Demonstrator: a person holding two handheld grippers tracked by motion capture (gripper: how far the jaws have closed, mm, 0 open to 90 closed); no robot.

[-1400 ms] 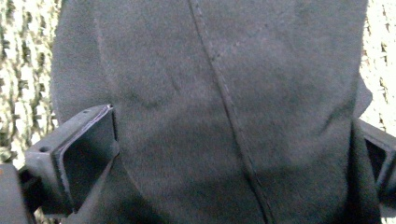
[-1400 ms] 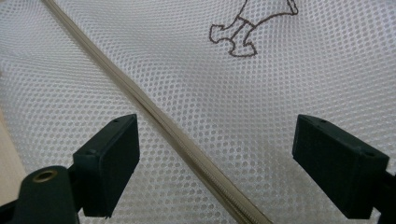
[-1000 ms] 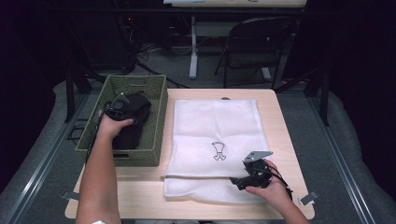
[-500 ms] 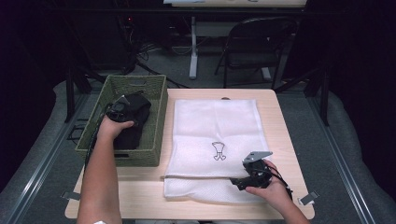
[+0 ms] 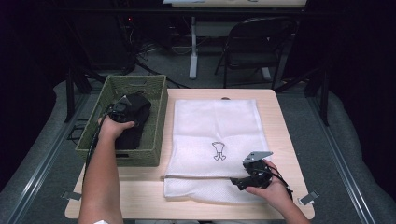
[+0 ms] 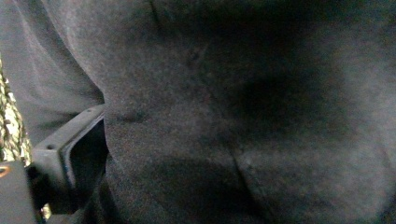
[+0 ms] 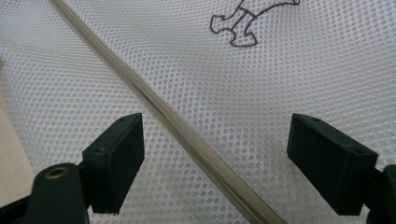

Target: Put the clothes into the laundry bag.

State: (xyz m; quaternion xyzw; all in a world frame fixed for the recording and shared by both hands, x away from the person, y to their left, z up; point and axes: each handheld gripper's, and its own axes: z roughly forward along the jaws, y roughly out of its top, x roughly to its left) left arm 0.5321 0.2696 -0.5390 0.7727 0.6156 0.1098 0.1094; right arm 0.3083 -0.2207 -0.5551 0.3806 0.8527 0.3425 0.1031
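Right under the left gripper point(image 5: 122, 108) sits a dark garment point(image 5: 133, 122), bunched up inside the woven basket point(image 5: 156, 100). From the left gripper view it's pretty much wall-to-wall black cloth point(image 6: 243, 116) pressed against the camera, with one jaw poking up beside a fold. Can't honestly tell how far apart the jaws are or whether they've got a real bite yet, since the second jaw is buried somewhere in the fabric.

My take: to do this step well, pinch a thick fold rather than a loose edge, then lift straight up so the cloth clears the basket wall instead of dragging over it. A thin pinch would probably slip once the weight hangs.

Over by the right gripper point(image 5: 243, 179), things are clearer. Its jaws are spread wide and hold nothing, sitting just above the white mesh bag point(image 5: 217, 126) with the zipper point(image 7: 187, 135) running diagonally between them. The little drawn logo point(image 7: 243, 21) lies farther ahead of the jaws. That bag lies flat on the table point(image 5: 285, 121), just beside the basket, zipper end nearest the person.
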